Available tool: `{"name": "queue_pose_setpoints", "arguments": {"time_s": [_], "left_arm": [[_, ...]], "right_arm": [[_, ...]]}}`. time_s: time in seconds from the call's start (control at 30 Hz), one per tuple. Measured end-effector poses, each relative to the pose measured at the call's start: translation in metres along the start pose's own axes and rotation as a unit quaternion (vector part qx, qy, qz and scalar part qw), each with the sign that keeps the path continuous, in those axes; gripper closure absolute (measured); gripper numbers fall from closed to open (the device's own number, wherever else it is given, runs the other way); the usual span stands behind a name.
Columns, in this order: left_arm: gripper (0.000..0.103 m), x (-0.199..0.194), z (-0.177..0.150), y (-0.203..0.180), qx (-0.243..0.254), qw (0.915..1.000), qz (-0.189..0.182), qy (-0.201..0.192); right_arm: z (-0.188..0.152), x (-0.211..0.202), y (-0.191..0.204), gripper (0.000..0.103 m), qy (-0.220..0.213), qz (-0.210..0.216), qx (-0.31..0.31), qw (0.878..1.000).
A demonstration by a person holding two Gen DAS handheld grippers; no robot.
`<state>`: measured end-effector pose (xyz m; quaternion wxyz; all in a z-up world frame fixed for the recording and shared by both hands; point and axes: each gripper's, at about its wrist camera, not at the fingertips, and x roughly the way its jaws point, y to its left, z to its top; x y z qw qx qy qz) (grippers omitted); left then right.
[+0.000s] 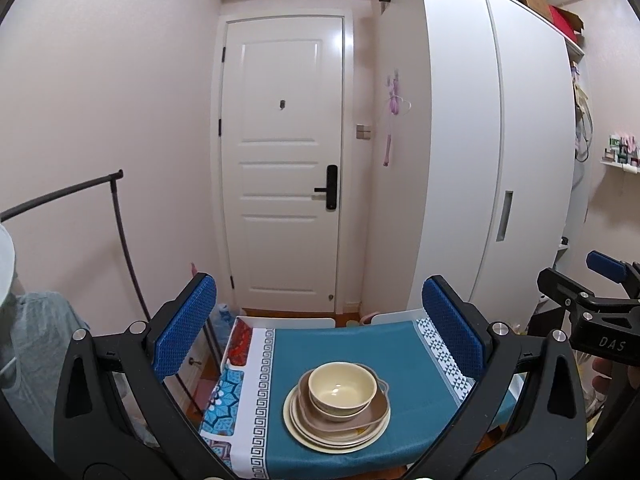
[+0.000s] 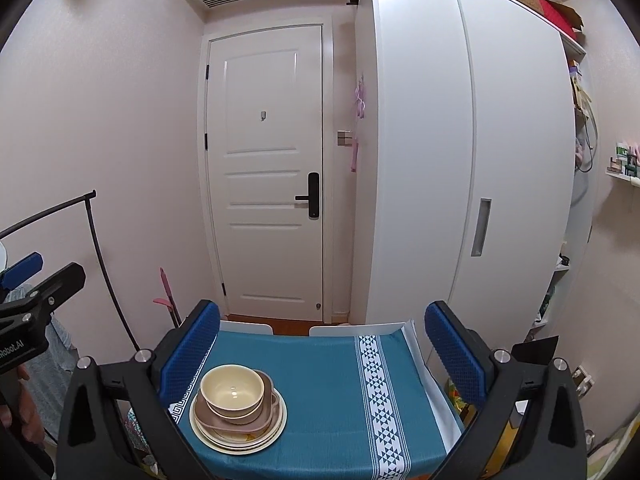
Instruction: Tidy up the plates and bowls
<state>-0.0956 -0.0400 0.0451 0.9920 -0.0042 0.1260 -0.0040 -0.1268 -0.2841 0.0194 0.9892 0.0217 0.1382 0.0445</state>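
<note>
One stack of dishes stands on the teal tablecloth (image 1: pixel 344 344) (image 2: pixel 320 368). Cream plates (image 1: pixel 304 432) (image 2: pixel 212 442) lie at the bottom, a brown handled dish (image 1: pixel 372 416) (image 2: pixel 224 426) rests on them, and a cream bowl (image 1: pixel 343 388) (image 2: pixel 232 390) nests in another bowl on top. My left gripper (image 1: pixel 320 332) is open, held above and short of the stack, with nothing between its blue pads. My right gripper (image 2: pixel 322 344) is also open and holds nothing, with the stack low by its left finger. Each gripper shows at the edge of the other's view.
A white door (image 1: pixel 284 160) closes off the far end beyond the small table. A tall white wardrobe (image 1: pixel 480 140) fills the right side. A black clothes rail (image 1: pixel 120 232) stands at the left. White chair backs (image 2: pixel 244 327) sit at the table's far edge.
</note>
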Motion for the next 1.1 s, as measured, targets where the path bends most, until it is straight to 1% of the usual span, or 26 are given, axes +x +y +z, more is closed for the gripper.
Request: {"name": "queue_pose_setpoints", "arguments": {"time_s": [0.4, 0.6, 0.7, 0.83, 0.97, 1.1], "left_arm": [[0.0, 0.004, -0.001, 0.002, 0.0, 1.0, 0.01, 0.0], [0.0, 0.002, 0.0, 0.002, 0.006, 0.9997, 0.019, -0.011], [0.0, 0.005, 0.0, 0.002, 0.011, 0.9997, 0.022, -0.008], [0.0, 0.01, 0.001, 0.003, 0.014, 0.9994, 0.031, -0.007], [0.0, 0.014, 0.001, 0.004, 0.013, 0.9992, 0.035, -0.015], [0.0, 0.028, 0.002, 0.007, 0.017, 0.9991, 0.038, -0.011]], "right_arm": [[0.0, 0.003, 0.001, 0.001, 0.002, 0.001, 0.003, 1.0], [0.0, 0.005, 0.001, 0.001, 0.004, 0.002, 0.004, 1.0], [0.0, 0.006, 0.001, 0.001, 0.006, 0.002, 0.005, 1.0], [0.001, 0.013, 0.004, 0.001, 0.01, 0.003, 0.006, 1.0], [0.0, 0.021, 0.004, 0.001, 0.015, 0.003, 0.007, 1.0], [0.001, 0.035, 0.006, 0.001, 0.025, 0.002, 0.007, 1.0]]}}
